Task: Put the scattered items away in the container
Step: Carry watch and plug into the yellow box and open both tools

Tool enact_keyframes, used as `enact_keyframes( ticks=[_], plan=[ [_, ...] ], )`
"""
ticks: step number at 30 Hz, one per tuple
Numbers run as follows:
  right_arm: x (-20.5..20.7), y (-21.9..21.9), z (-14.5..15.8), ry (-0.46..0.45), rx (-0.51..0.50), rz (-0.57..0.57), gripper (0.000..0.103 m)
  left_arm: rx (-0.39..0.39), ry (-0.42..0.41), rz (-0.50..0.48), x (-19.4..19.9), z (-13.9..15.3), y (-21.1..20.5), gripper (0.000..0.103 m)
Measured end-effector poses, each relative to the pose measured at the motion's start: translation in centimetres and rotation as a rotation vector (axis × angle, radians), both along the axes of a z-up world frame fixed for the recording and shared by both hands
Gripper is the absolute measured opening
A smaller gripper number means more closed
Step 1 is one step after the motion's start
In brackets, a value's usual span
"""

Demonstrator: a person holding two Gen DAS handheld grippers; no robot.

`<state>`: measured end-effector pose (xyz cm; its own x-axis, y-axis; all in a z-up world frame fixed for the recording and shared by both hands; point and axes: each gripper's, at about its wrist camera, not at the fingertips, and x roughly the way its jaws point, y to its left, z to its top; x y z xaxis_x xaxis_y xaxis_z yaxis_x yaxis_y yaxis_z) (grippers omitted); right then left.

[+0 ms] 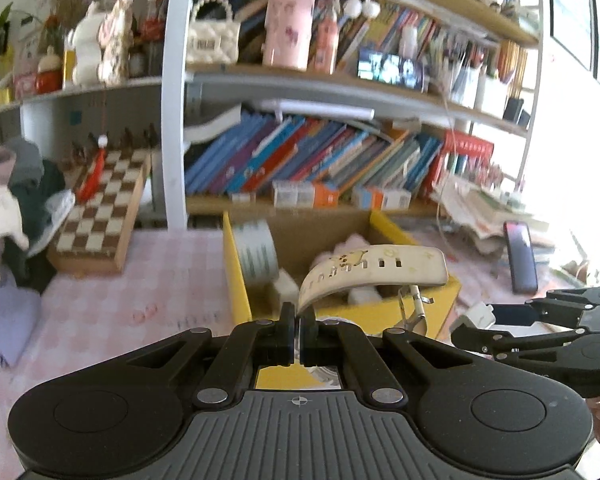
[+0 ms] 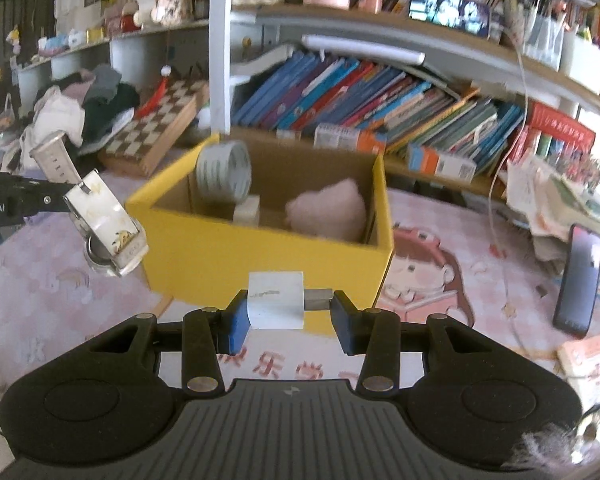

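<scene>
left gripper [image 1: 298, 330] pinching watch strap [image 1: 373, 270], yellow box [image 2: 268, 248]

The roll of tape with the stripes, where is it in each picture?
Left wrist view: the tape roll stands inside the yellow box, against its left wall, just left of centre.
Right wrist view: the tape roll is in the box's back left corner, upper middle of the picture.
Shared landmark: the chessboard, left of the box in both.
</scene>
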<state>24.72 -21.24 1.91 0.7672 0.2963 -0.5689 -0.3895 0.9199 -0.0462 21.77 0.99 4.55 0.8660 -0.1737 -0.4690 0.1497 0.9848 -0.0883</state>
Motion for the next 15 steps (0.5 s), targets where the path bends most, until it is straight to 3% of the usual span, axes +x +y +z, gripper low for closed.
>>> enact_keyframes(
  ticks=[8, 15],
  plan=[
    [2.3, -0.5, 2.9, -0.091, 0.012, -0.003, 0.040, 0.007, -0.083, -0.005, 2.3, 2.5, 0.0, 0.001],
    [5.7, -0.4, 3.9, -0.124, -0.010, 0.048, 0.040, 0.013, -0.086, 0.014, 4.7, 2.7, -0.7, 0.001]
  ],
)
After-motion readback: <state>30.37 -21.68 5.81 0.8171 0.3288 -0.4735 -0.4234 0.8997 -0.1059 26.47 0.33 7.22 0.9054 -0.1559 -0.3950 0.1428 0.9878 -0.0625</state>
